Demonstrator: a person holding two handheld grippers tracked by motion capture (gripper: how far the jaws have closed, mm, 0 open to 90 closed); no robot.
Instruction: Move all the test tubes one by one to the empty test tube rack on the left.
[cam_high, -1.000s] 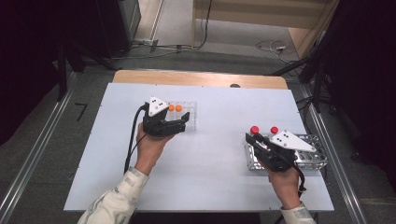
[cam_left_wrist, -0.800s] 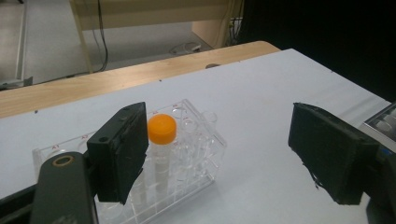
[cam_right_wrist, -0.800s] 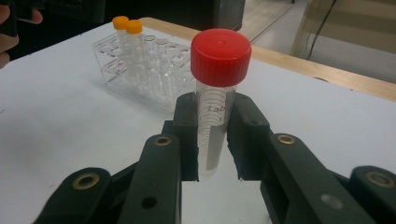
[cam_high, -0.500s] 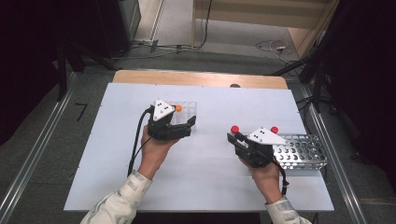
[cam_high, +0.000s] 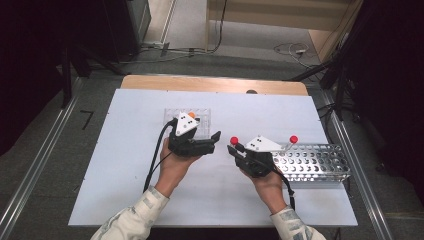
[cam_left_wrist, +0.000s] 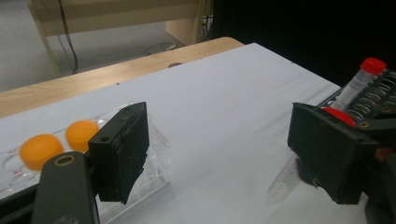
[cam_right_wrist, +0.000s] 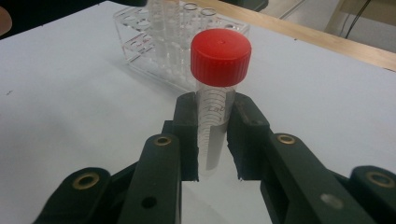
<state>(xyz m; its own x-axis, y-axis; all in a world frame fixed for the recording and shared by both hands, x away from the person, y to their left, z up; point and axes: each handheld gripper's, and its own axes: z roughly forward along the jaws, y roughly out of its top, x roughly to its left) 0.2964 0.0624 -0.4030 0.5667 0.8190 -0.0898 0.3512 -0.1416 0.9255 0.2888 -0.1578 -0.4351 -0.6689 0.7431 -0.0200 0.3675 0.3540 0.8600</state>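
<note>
Between the metal rack and the clear rack, the right gripper, jaws clenched on a red-capped tube, has carried it leftward toward the left gripper, whose jaws stand released, apparently for transfer.

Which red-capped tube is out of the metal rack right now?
The red-capped tube clamped in the right gripper; the other red-capped tube stands in the metal rack.
</note>
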